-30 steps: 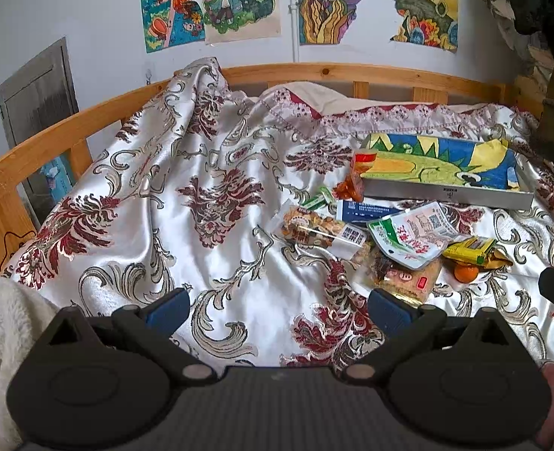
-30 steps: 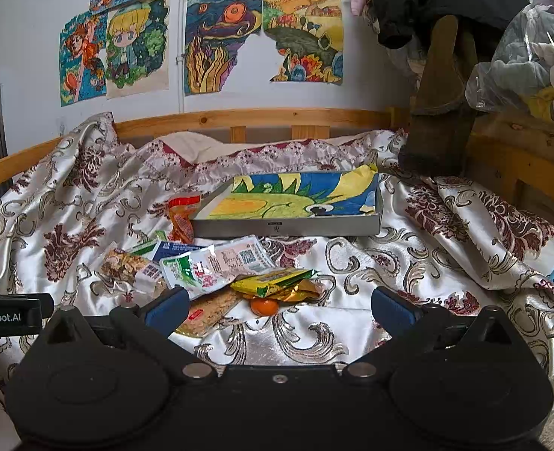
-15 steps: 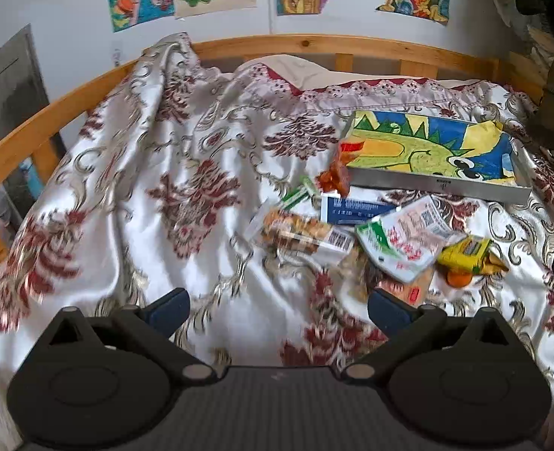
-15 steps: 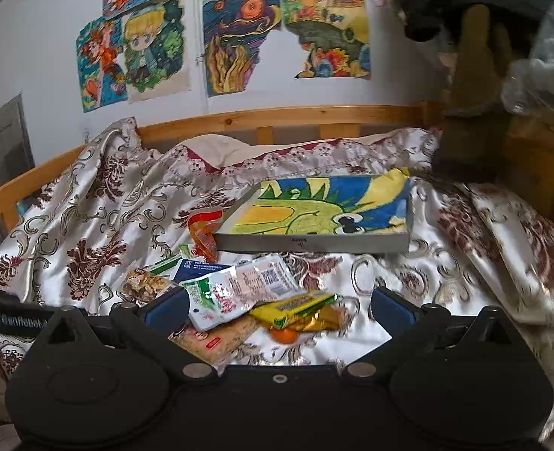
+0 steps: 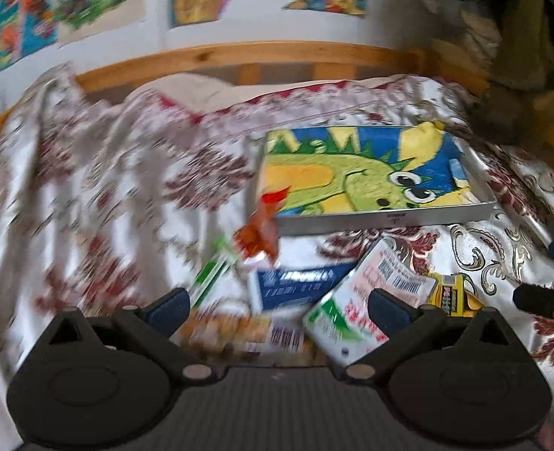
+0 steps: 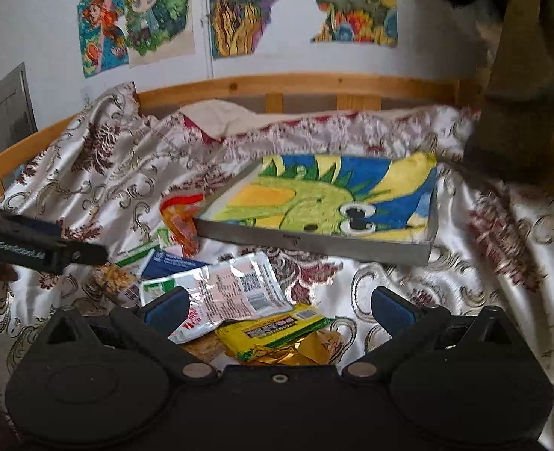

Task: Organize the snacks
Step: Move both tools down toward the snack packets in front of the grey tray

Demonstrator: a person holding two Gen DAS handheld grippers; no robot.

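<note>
Blue-padded left gripper (image 5: 279,306), right gripper (image 6: 279,306) closer to snack pile (image 6: 235,300); both agape.

A home bedroom: wooden bed frame (image 6: 295,84), satin bedspread (image 6: 108,173), children's drawings (image 6: 138,18).

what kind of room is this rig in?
Probably a child's bedroom: a bed with a wooden rail and patterned bedspread, and cartoon drawings stuck on the wall.
</note>
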